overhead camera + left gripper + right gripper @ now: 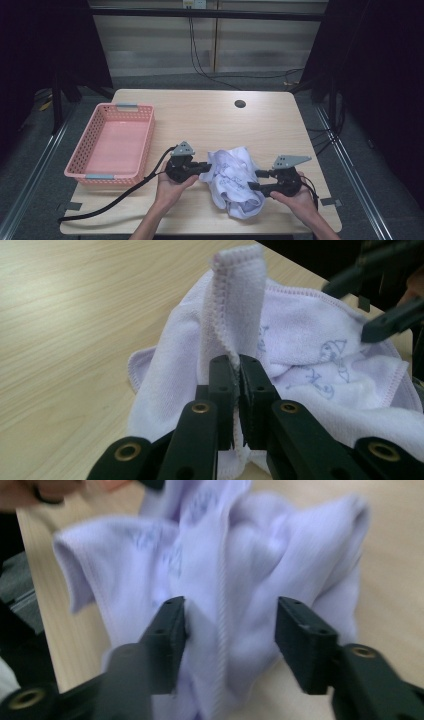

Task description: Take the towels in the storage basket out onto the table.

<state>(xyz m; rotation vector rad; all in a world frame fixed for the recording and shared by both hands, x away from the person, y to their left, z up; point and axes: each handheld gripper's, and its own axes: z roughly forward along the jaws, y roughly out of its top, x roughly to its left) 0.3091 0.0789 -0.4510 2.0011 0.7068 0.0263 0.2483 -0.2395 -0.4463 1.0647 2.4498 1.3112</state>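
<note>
high view overhead facing forward, two gripper views close, all sharing towel [232, 180]

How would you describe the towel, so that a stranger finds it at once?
On the wooden table, look near the front edge, right of the pink basket. The towel lies crumpled between the two grippers: the only soft thing there, pale lilac with blue printed drawings.

A: Anything readable?

B: Only blue-grey printing on the white towel [320, 340], beside the pink basket [111, 145]; the letters are too small and creased to make out.
</note>
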